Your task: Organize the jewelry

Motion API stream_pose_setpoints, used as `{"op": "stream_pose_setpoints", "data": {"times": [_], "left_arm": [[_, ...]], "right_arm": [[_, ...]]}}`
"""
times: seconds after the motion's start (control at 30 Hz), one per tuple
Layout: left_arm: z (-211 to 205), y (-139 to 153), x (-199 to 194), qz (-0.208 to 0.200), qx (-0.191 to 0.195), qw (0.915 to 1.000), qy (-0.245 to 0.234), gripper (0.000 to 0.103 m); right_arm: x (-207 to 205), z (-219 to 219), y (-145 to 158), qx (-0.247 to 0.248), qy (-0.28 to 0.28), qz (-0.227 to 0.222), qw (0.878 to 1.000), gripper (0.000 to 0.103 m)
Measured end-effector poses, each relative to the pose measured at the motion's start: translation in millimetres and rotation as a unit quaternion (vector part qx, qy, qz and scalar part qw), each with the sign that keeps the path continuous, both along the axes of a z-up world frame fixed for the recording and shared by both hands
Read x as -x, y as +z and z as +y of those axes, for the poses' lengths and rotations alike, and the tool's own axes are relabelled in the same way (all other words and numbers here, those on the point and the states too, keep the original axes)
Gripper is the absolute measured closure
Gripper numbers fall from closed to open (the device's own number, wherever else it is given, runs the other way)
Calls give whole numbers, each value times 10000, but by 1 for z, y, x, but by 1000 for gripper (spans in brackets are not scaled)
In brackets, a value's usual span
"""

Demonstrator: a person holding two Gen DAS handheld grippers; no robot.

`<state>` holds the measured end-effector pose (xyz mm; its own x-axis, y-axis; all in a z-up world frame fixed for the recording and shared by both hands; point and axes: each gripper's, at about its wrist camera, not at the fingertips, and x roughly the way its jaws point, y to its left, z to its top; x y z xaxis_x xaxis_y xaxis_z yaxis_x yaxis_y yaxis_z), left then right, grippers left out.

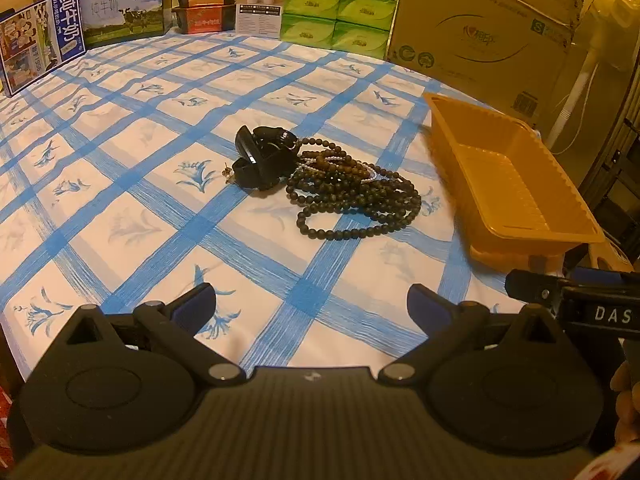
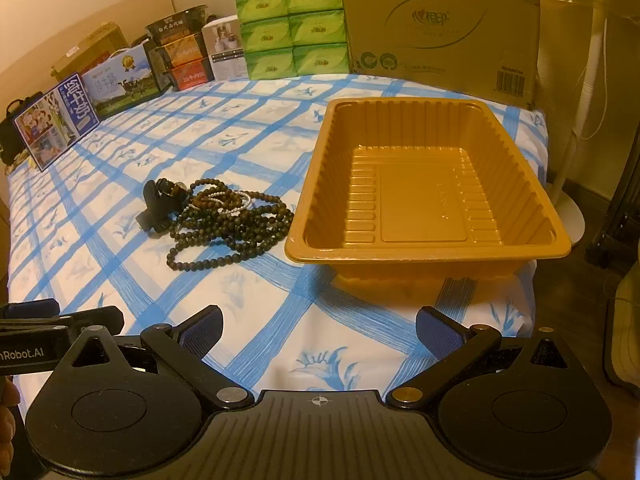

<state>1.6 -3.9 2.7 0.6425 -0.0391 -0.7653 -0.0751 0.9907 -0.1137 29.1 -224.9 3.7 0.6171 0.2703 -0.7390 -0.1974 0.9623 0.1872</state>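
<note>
Jaws of both the left gripper [image 1: 311,308] and right gripper [image 2: 319,328] stand apart, empty. Nothing is sorted yet: the bead necklaces [image 2: 228,220] lie heaped on the checked bedsheet [image 2: 256,344] beside the empty yellow tray [image 2: 428,254]. Next: reach and lift a strand.

Blue-checked cloth [image 2: 256,344] covers the table. Mid-surface, a tangle of dark bead strands [image 2: 228,220] touches a small black case [image 2: 160,204] (lid open) on its left. Right, an orange tray [image 2: 424,250]. Far edge: boxes [image 2: 440,28] lined up.
</note>
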Motion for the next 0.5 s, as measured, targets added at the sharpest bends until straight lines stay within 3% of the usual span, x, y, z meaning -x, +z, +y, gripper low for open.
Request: {"op": "stream_pose_setpoints", "data": {"times": [0.5], "left_arm": [[1,-1,1,-8,50,10000,-4,2]], "right_arm": [[1,0,-1,-4,-7,7,10000,1]]}}
